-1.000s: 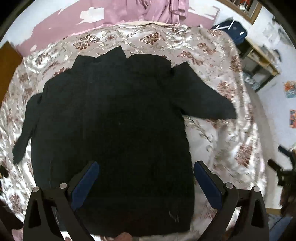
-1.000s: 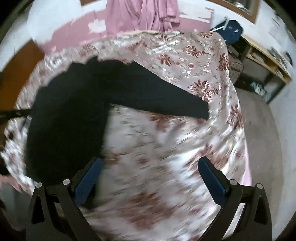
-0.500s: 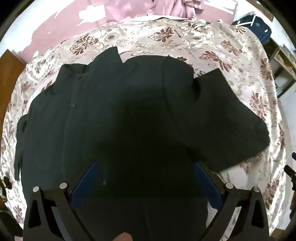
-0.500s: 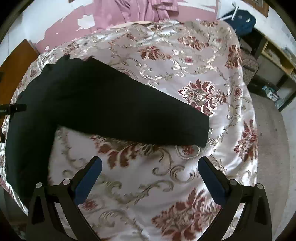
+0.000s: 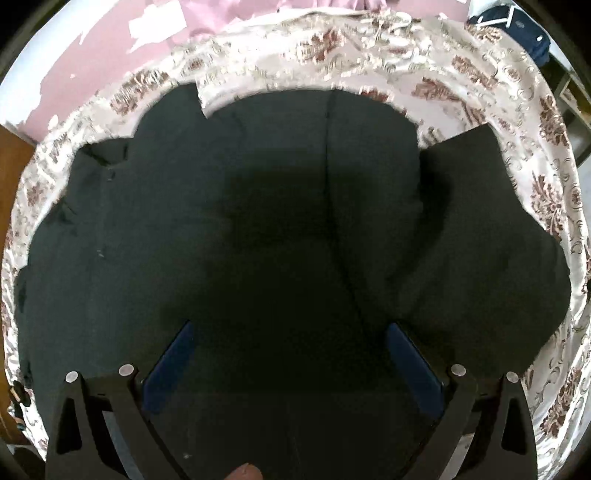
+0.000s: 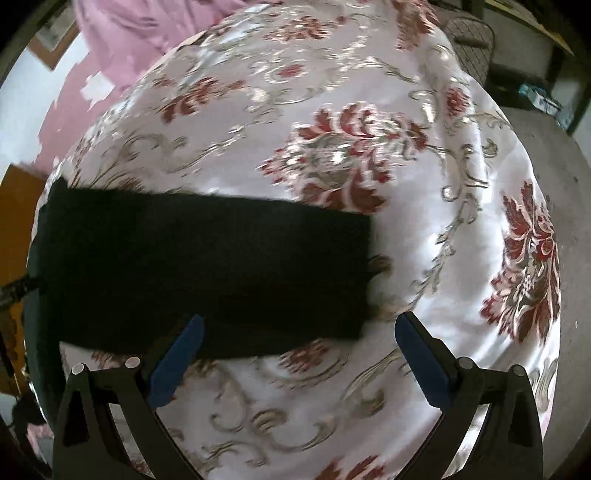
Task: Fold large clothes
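A large black garment (image 5: 266,240) lies spread flat on a bed and fills most of the left wrist view. Its right sleeve (image 5: 498,251) stretches out to the right. My left gripper (image 5: 290,343) is open and empty, low over the garment's body. In the right wrist view the same black sleeve (image 6: 207,266) lies across the bed, its cuff end (image 6: 364,266) pointing right. My right gripper (image 6: 299,339) is open and empty, just above the sleeve's near edge by the cuff.
The bed has a shiny floral cover (image 6: 369,147) in cream and red. A pink wall (image 5: 110,62) is behind it. A dark blue bag (image 5: 517,26) and shelving (image 6: 535,66) stand to the right. Grey floor (image 6: 569,184) lies past the bed's right edge.
Both grippers have moved down and closer to the garment. The left one now hovers low over the body. The right one has swung over to the sleeve's cuff end.
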Demonstrator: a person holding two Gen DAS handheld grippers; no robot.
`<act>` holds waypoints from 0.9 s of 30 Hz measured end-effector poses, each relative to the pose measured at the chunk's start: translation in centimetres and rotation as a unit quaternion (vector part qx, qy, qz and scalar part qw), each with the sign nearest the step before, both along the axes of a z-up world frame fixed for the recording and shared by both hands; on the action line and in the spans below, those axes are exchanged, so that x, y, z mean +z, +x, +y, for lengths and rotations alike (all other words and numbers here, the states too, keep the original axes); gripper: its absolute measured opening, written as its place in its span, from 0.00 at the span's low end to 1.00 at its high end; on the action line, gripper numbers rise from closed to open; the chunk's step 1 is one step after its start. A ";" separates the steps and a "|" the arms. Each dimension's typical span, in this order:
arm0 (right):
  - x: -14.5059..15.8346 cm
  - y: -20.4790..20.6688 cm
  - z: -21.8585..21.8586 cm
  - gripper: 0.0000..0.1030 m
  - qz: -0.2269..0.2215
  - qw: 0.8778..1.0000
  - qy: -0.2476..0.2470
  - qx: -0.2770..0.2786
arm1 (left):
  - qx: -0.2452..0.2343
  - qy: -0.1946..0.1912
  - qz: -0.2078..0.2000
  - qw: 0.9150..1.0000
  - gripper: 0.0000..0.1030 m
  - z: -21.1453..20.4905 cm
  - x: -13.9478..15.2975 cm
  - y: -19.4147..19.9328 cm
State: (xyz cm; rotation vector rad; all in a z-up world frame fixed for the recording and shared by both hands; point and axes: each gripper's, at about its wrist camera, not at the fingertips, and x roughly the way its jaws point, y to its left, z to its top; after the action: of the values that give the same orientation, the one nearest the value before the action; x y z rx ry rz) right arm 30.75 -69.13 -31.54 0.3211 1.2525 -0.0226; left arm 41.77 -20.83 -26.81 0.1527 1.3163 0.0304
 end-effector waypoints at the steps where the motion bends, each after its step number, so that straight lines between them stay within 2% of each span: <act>1: -0.3 0.3 -0.7 0.99 -0.001 1.000 0.000 -0.005 | 0.003 -0.001 0.005 1.000 1.00 0.1 -0.5 0.2; 7: -3.5 2.4 -3.9 0.97 0.015 0.999 0.043 -0.024 | 0.018 -0.008 0.017 1.000 1.00 0.4 -2.3 0.7; 8: -4.1 2.7 -4.1 0.93 0.018 0.998 0.056 -0.025 | 0.017 -0.007 0.016 1.000 1.00 0.2 -2.4 0.8; 9: -4.8 3.1 -4.4 0.85 0.021 0.997 0.073 -0.026 | 0.015 -0.006 0.015 1.000 1.00 0.2 -2.5 0.9; 10: -5.5 3.6 -4.6 0.73 0.024 0.995 0.089 -0.026 | 0.014 -0.006 0.015 1.000 1.00 0.2 -2.5 1.0; 12: -7.0 4.3 -4.7 0.61 0.033 0.992 0.116 -0.024 | 0.013 -0.007 0.014 1.000 1.00 0.1 -2.6 1.1; 17: -9.1 4.9 -4.9 0.61 0.031 0.981 0.189 -0.035 | 0.008 -0.008 0.010 1.000 1.00 0.3 -2.6 0.9; 18: -9.1 4.9 -5.1 0.57 0.024 0.978 0.205 -0.040 | 0.009 -0.009 0.009 1.000 1.00 0.3 -2.6 0.8; 19: -8.8 4.9 -5.2 0.51 0.015 0.976 0.212 -0.040 | 0.008 -0.009 0.009 1.000 1.00 0.3 -2.6 0.8; 22: -7.3 4.6 -4.7 0.51 -0.016 0.969 0.248 -0.006 | 0.005 -0.009 0.008 1.000 1.00 0.5 -2.7 0.9; 24: -7.8 4.7 -3.7 0.51 0.013 0.973 0.230 0.024 | 0.007 -0.008 0.008 1.000 1.00 0.5 -2.8 1.0; 25: -8.5 4.8 -3.2 0.51 0.037 0.971 0.234 0.029 | 0.008 -0.008 0.007 1.000 1.00 0.5 -2.8 1.0; 27: -9.1 5.0 -2.4 0.51 0.048 0.961 0.270 0.031 | 0.010 -0.005 0.007 1.000 1.00 0.3 -2.9 0.8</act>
State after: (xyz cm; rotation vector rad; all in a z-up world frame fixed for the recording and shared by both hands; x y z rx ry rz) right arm 35.71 -71.54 -40.64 0.7586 1.3518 0.3679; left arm 42.53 -20.56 -29.69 0.1314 1.3308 0.0396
